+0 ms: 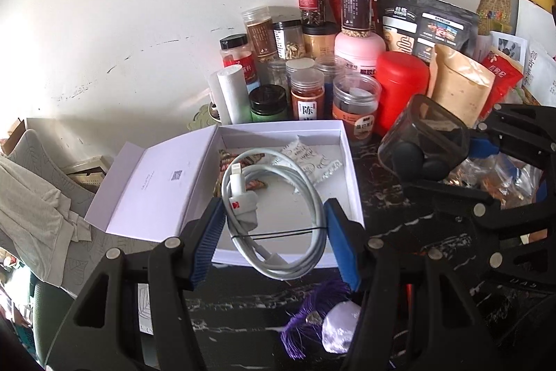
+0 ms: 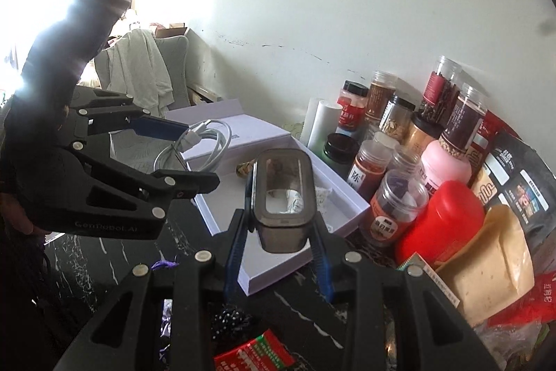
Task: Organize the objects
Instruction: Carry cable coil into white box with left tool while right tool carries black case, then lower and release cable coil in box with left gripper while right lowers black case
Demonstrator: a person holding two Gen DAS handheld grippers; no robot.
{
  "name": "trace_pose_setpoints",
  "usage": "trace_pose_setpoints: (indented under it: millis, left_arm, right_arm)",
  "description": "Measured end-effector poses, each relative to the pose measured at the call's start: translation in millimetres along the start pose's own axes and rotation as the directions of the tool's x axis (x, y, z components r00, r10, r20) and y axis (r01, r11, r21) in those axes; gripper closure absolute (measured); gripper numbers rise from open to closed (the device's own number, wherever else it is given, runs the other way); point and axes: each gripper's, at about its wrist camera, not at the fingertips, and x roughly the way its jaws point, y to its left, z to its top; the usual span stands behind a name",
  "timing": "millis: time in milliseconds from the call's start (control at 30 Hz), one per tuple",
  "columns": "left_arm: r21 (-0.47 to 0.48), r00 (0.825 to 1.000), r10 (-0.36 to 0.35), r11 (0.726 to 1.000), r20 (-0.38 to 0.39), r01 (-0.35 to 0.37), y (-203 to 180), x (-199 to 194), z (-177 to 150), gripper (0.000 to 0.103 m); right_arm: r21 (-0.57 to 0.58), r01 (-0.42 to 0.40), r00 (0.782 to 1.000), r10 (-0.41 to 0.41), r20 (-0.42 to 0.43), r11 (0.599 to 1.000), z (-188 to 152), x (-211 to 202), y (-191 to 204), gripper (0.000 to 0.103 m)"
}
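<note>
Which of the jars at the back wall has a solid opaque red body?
The squat red canister at the right end of the front row, beside the tan kraft pouch. It is red all over, lid included; the other jars are clear plastic, except a pink one.

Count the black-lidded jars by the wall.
4: a red-labelled jar at the group's left, a seed jar to its right, a gold jar next along, and a dark green jar in front, by the white box. Others may be hidden.

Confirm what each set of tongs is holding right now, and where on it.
Left tongs: coiled white cable, pinched across the coil's sides. Right tongs: smoky clear case, gripped on its two long sides near the lower end.
</note>
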Motion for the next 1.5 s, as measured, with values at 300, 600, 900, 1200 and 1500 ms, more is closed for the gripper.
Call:
trace_pose_setpoints:
  millis: [300, 600, 900, 1200, 1500]
  left_arm:
    - [-0.001, 1.000, 0.020, 1.000, 0.004, -0.020, 18, 38, 24, 0.046]
    - [0.004, 0.999, 0.029, 1.000, 0.016, -0.029, 37, 74, 51, 0.046]
    - [0.016, 0.999, 0.051, 0.999, 0.018, -0.051, 52, 107, 75, 0.046]
    - [0.030, 0.997, 0.073, 0.997, -0.029, -0.072, 64, 154, 84, 0.046]
    - [0.030, 0.992, 0.080, 0.997, -0.094, -0.077, 67, 202, 82, 0.046]
  right_arm:
    - [0.029, -0.010, 1.000, 0.010, 0.019, 1.000, 25, 33, -23, 0.067]
    - [0.043, -0.011, 1.000, 0.010, 0.017, 0.999, 38, 62, -40, 0.067]
    - [0.050, -0.001, 1.000, 0.000, 0.013, 0.999, 52, 91, -57, 0.067]
    - [0.073, -0.005, 1.000, 0.007, -0.020, 0.997, 60, 129, -72, 0.067]
    - [0.092, 0.008, 0.999, -0.003, -0.047, 0.996, 60, 164, -81, 0.068]
